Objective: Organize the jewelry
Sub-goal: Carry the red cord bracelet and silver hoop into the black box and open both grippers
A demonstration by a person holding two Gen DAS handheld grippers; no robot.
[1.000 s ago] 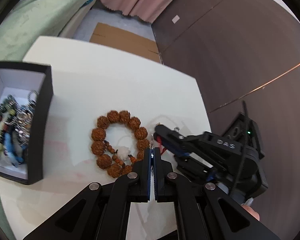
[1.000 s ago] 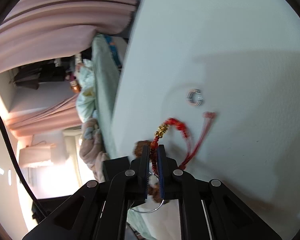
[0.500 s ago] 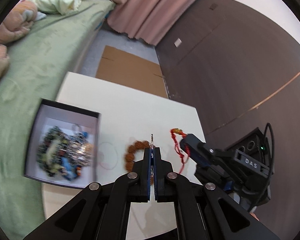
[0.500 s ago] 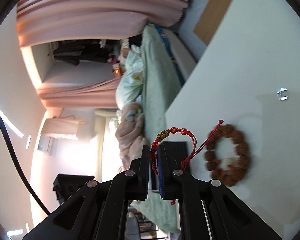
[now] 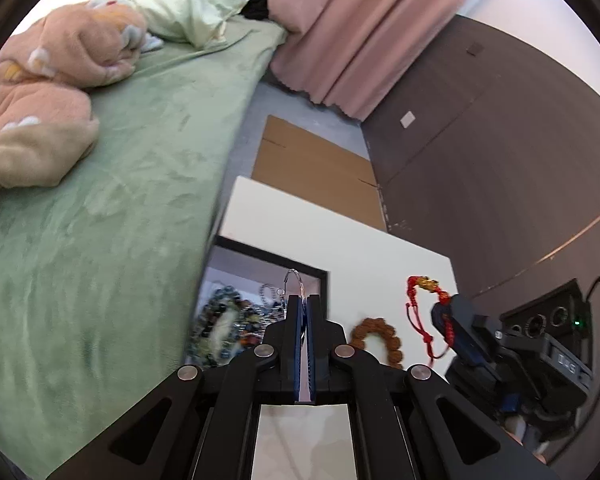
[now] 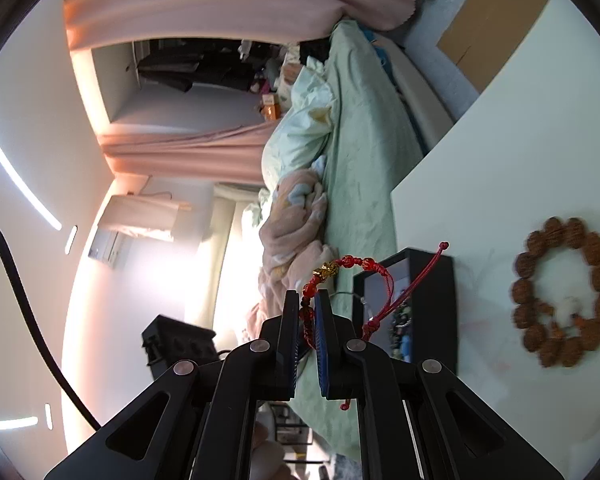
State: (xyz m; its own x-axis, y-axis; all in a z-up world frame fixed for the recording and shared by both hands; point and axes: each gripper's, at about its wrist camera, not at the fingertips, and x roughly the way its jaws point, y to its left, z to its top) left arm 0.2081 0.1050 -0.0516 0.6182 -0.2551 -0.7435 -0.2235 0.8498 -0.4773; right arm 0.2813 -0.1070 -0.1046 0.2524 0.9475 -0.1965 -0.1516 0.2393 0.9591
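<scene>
My left gripper is shut on a thin silver hoop earring, held high above the black jewelry box, which holds several beaded bracelets. My right gripper is shut on a red cord bracelet with a gold charm, also lifted, near the box. The red bracelet and right gripper show in the left wrist view. A brown wooden-bead bracelet lies on the white table, right of the box; it also shows in the left wrist view.
A green bed with pink blanket borders the table's left side. Flat cardboard lies on the floor beyond the table. Pink curtains and a dark wall stand behind.
Both grippers have risen well above the table with their jewelry and moved left toward the box. The views now take in the bed and room.
</scene>
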